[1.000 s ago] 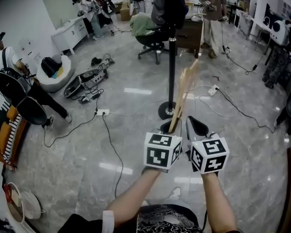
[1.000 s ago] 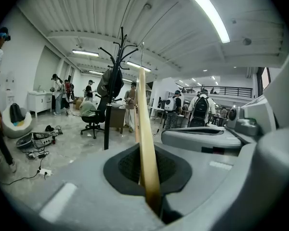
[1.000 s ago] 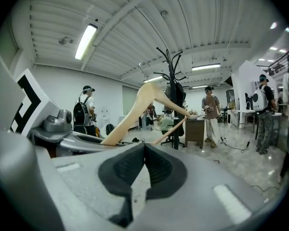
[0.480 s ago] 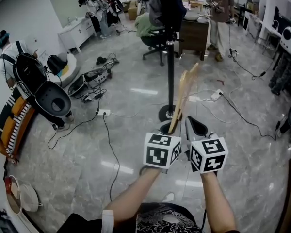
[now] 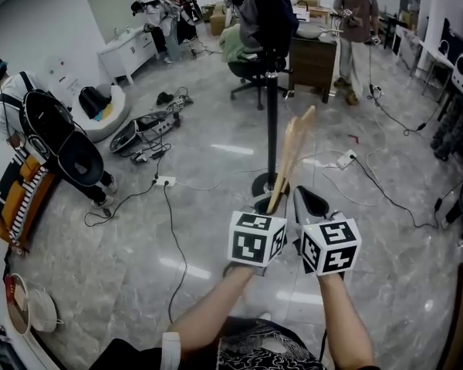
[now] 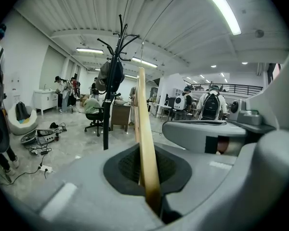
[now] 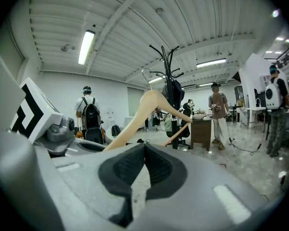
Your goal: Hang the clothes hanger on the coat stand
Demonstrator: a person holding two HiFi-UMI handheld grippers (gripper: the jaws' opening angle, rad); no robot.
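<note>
Open-plan workroom with a polished grey floor (image 5: 216, 230); loose cables (image 5: 172, 214) cross it between the person and the coat stand (image 5: 272, 106), a likely trip or snag hazard on the approach. Stand is black, well ahead and out of reach at present, its upper hooks loaded with dark garments (image 5: 266, 18). Free hooks therefore look few, and a hurried placement could catch the cloth or rock the pole. Pale wooden hanger (image 5: 292, 156) is held in the air in front of the person, between them and the stand, rising from the left gripper (image 5: 268, 204), whose fingers are clamped on the lower end of one arm. Held so far from its middle, it may pivot in the grip or slip if knocked. Right gripper (image 5: 312, 203) sits just beside, fingers pressed together on nothing, giving no support. Hanger appears smooth, curved at the shoulder, with what looks like a crossbar and a thin metal hook (image 7: 144, 72) on top; that hook is small and will need careful aiming.
</note>
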